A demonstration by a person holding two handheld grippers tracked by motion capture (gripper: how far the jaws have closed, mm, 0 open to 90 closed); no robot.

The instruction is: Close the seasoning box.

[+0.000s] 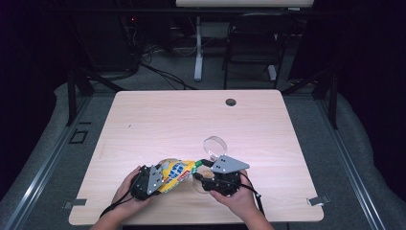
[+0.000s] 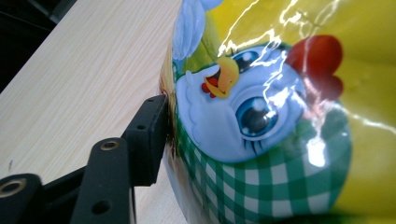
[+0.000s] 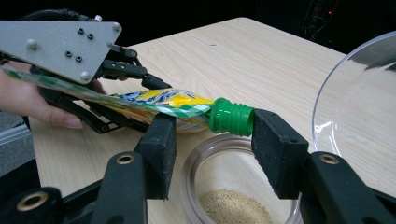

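The wooden table (image 1: 158, 120) fills the centre of the high view; both hands enter from the bottom edge and meet in the lower middle of the frame.

The left gripper (image 1: 160, 178) sits lower left of centre in the high view, closed around the body of a yellow squeeze pouch (image 1: 176, 173). In the left gripper view, one black jaw at lower left presses against the pouch (image 2: 280, 116), whose printed cartoon chicken and green check pattern cover the right of the frame. The opposite jaw is hidden behind the pouch.

The pouch lies nearly horizontal, its green screw cap (image 3: 231, 116) pointing toward the right gripper (image 3: 212, 140). In the right gripper view, the cap sits in the centre of the frame between the two black jaws. The jaws are moderately spread. The right jaw appears to touch the cap; the left jaw overlaps the pouch neck. Whether they grip it cannot be told.

Directly below the cap stands an open clear jar (image 3: 233, 163), lower centre of the right gripper view, holding a tan granular material (image 3: 236, 207) at its bottom. A clear round lid (image 3: 359, 107) occupies the right edge of the same view, and appears just above the right gripper (image 1: 203, 178) in the high view.
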